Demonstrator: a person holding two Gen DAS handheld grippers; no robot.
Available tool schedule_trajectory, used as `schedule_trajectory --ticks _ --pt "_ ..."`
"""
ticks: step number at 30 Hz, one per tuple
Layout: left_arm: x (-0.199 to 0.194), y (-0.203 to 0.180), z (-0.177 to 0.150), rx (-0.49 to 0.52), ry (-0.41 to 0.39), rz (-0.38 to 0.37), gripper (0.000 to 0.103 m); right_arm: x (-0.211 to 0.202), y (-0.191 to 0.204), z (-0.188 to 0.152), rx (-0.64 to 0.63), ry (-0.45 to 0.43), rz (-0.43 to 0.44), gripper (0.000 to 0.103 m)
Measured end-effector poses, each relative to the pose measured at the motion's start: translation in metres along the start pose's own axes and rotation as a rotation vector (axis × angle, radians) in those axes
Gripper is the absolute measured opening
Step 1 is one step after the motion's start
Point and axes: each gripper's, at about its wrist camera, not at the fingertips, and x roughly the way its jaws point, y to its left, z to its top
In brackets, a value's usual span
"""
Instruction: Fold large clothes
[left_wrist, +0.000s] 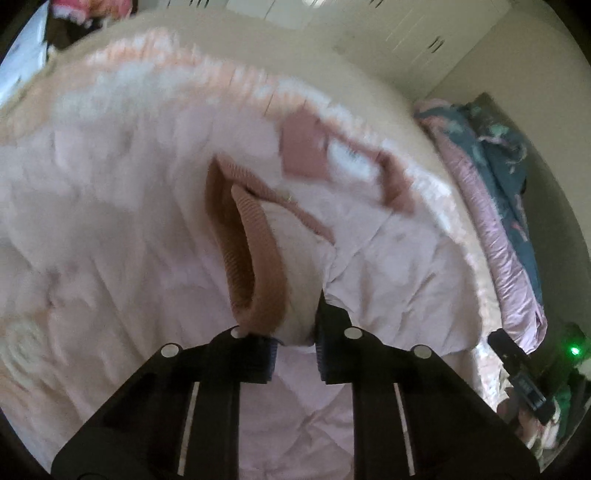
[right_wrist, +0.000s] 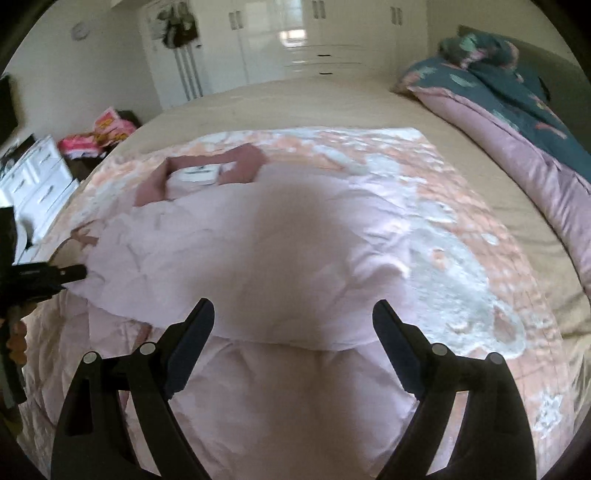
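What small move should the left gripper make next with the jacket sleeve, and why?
Probably lift the ribbed cuff and carry it across the pink jacket: the left gripper is shut on the sleeve end, while the right gripper hangs open and empty.

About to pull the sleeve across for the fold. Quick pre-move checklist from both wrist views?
1. Left gripper has the sleeve: ok. Its jaws are closed on the pale pink fabric beside the ribbed cuff.
2. Right gripper free: ok. Jaws wide open, nothing between them, over the jacket.
3. Jacket lying flat on the floral quilt: not ok, the body is rumpled near the left gripper.
4. Collar visible for alignment: ok, at the far end of the jacket.
5. Folded bedding clear of the jacket: ok, it lies at the bed's right edge.
6. Grip depth on the sleeve: cannot tell, fabric hides the pads.
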Motion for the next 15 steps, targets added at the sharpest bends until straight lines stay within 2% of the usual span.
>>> schedule_trajectory --ticks 3,8,10,15 --pt "-0.013 -0.001 0.006 0.034 -0.038 0.026 0.009 -0.001 -0.005 0.008 0.009 -0.020 -0.001 0.087" --pt "0.010 0.012 -0.009 0.096 0.030 0.125 0.010 0.019 0.005 0.017 0.011 0.015 -0.006 0.087" --pt "0.016 0.020 -0.014 0.078 0.044 0.120 0.011 0.028 0.012 0.018 0.011 0.031 -0.008 0.087" --pt "0.021 0.034 -0.022 0.045 0.062 0.119 0.021 0.045 0.025 0.016 -0.006 0.071 -0.015 0.087"
